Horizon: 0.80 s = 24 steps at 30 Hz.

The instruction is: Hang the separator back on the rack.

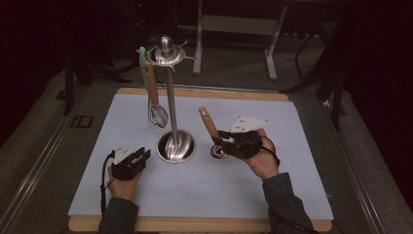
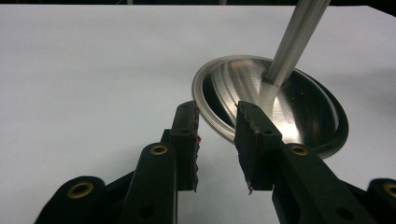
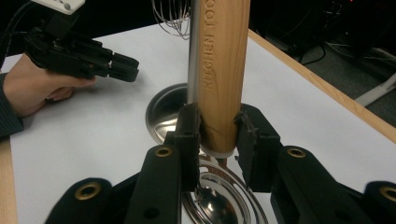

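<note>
A steel utensil stand [image 1: 170, 97] rises from a round dished base [image 1: 176, 145] in the middle of the mat. From its top ring hang a wooden-handled whisk [image 1: 155, 100] and a mint-green handle [image 1: 142, 63]. My right gripper [image 1: 217, 140] is shut on the wooden handle [image 3: 219, 70] of a utensil that stands tilted, its steel bowl [image 3: 219, 200] resting on the mat just right of the base. My left gripper [image 2: 217, 116] is open and holds nothing, low over the mat with its jaws toward the base [image 2: 275, 107] and pole [image 2: 292, 42].
A pale mat [image 1: 243, 185] covers a wooden board [image 1: 204, 224]. Beyond the table's far edge stand the legs of a metal frame [image 1: 272, 44] on a dark floor. The other hand with the left gripper [image 3: 84, 56] appears in the right gripper view.
</note>
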Available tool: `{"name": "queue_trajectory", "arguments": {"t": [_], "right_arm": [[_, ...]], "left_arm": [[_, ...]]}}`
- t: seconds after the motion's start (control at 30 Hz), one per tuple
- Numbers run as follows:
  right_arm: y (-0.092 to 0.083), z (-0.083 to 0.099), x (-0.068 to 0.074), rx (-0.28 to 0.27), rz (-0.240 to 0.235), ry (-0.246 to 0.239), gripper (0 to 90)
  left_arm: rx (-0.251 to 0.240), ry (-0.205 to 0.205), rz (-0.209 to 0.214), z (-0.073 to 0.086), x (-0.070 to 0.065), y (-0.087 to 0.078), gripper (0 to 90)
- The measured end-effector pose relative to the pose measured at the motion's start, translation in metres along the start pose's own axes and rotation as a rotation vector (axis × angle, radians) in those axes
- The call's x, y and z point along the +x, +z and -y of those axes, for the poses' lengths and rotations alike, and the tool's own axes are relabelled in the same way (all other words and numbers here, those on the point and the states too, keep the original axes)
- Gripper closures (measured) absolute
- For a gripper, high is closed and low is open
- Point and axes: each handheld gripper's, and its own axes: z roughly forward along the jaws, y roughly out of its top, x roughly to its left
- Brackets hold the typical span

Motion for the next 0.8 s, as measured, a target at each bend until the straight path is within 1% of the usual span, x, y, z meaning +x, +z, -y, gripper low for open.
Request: {"name": "queue_trajectory", "arguments": {"t": [0.43,0.8], "right_arm": [[-0.003,-0.009,0.004,-0.028,0.001,-0.018,71.3],[-0.004,-0.017,0.007,-0.041,0.000,-0.031,71.3]], "left_arm": [[0.002,0.003,0.000,0.000,0.000,0.000,69.6],[0.002,0.005,0.000,0.000,0.000,0.000,69.6]]}}
